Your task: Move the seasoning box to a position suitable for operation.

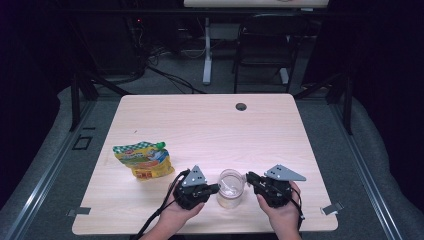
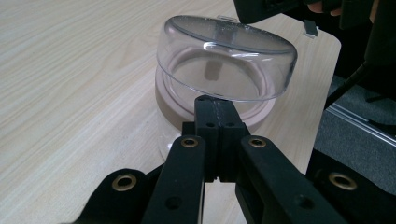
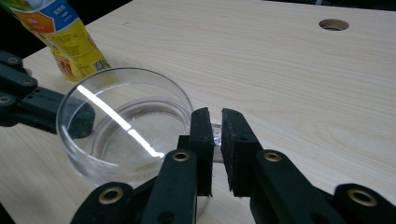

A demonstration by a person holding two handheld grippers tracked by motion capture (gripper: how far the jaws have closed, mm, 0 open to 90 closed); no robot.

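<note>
A clear round plastic container [image 1: 231, 189] with a domed clear lid [image 2: 224, 56] stands near the table's front edge, between my two grippers. My left gripper [image 1: 216, 187] [image 2: 215, 105] is shut, its tips against the lid's near rim; I cannot tell whether they pinch anything. The lid sits tilted above the container's pale base [image 2: 173, 109]. From the other side, my right gripper [image 1: 248, 176] [image 3: 215, 119] has its jaws a narrow gap apart. A small clear tab [image 3: 215, 135] of the lid [image 3: 126, 121] lies between them.
A yellow and green spouted pouch [image 1: 144, 159] [image 3: 65, 37] lies on the table to the left of the container. A round cable hole [image 1: 241, 106] [image 3: 334, 24] is at the far edge of the wooden table [image 1: 200, 125]. A chair and desk legs stand beyond.
</note>
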